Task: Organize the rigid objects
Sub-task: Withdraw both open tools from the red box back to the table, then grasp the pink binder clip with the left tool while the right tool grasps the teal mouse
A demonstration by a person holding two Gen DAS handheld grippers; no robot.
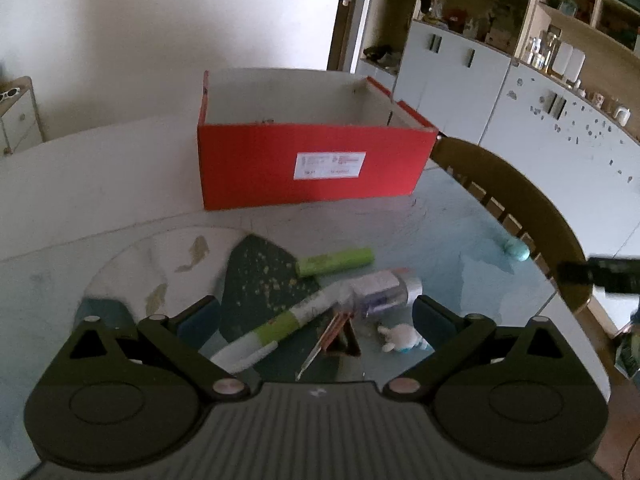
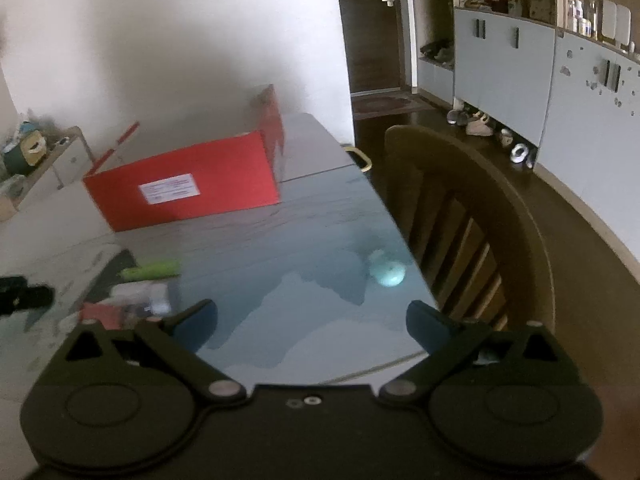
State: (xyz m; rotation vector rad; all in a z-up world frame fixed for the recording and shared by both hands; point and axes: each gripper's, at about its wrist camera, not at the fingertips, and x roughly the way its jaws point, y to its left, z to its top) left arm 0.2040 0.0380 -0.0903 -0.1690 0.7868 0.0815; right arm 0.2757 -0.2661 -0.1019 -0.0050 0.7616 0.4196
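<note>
The glossy bench (image 1: 460, 216) carries an open red cardboard box (image 1: 312, 160) at its far side. Nearer lie a green tube (image 1: 336, 263), a white-and-green pen (image 1: 276, 326) and, possibly, a small white figurine (image 1: 394, 336) (blurred). The left claw (image 1: 316, 316) and the right claw (image 2: 312, 320) gape wide, both empty.

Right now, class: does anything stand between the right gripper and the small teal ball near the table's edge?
Nothing visible does. The right gripper is open, and only bare table lies between it and the teal ball.
</note>
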